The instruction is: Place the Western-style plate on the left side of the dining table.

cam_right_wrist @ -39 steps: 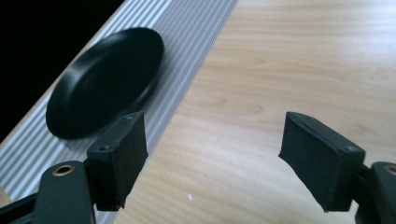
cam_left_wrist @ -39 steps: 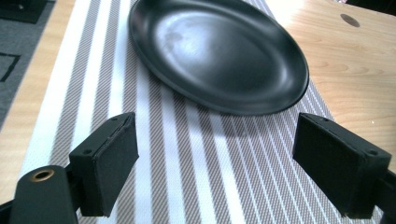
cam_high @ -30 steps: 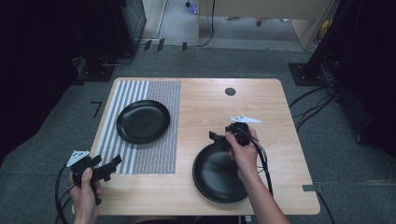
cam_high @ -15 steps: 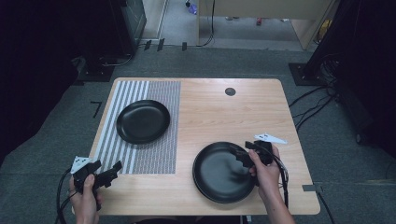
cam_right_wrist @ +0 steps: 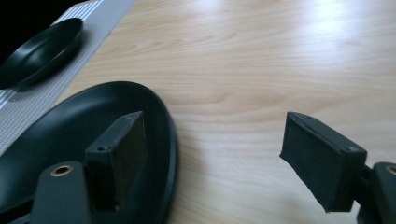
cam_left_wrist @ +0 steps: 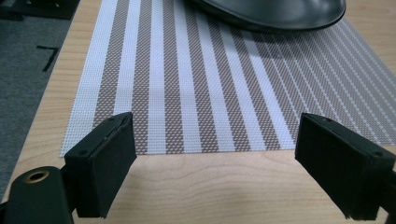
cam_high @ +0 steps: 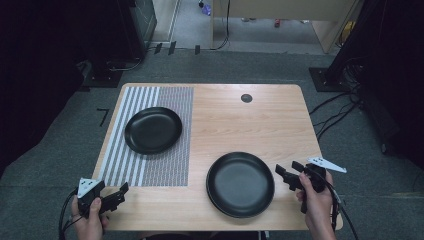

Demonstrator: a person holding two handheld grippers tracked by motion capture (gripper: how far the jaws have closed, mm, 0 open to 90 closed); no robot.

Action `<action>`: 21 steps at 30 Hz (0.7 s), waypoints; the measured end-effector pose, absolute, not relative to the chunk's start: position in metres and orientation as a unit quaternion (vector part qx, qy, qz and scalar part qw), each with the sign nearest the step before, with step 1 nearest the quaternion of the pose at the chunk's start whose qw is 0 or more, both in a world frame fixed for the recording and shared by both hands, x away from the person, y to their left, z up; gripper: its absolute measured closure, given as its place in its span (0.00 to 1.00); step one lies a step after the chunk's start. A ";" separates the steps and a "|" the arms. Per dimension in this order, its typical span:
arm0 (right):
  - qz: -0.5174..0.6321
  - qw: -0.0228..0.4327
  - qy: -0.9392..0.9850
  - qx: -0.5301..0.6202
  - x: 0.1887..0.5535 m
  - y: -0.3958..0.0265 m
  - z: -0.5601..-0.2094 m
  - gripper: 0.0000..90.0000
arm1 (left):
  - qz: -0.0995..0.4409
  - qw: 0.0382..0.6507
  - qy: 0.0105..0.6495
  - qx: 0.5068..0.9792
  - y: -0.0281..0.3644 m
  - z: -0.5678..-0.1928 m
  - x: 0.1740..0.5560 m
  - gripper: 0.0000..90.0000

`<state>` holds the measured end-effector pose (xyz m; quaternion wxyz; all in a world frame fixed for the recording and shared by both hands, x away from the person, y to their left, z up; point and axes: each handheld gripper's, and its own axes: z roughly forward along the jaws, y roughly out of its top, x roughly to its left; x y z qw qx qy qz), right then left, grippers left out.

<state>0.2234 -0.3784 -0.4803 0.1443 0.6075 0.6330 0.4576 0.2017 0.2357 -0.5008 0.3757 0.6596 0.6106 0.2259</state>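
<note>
The round black plate (cam_high: 240,184) lies on the wooden worktop (cam_high: 250,125), near its front edge. The right gripper (cam_high: 287,176), jaws apart and empty, sits just beside the rim; approach low and straddle that rim squarely. The left gripper (cam_high: 117,194) waits unclenched.

High view looks down; gripper views skim close, sharing table (cam_high: 240,125)

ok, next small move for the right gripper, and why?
Probably ease the right gripper left so its open jaws straddle the near black plate rim: one jaw already hangs over the rim, the other over bare table, nothing gripped.
</note>
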 end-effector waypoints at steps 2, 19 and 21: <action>0.455 0.151 0.629 0.612 0.219 -0.386 -0.483 0.24 | 0.228 0.372 0.609 0.663 0.236 -0.503 0.201 0.14; 0.390 0.224 0.615 0.648 0.185 -0.452 -0.507 0.23 | 0.251 0.339 0.617 0.664 0.259 -0.513 0.192 0.11; 0.389 0.223 0.614 0.649 0.185 -0.453 -0.508 0.23 | 0.253 0.333 0.619 0.666 0.262 -0.514 0.192 0.11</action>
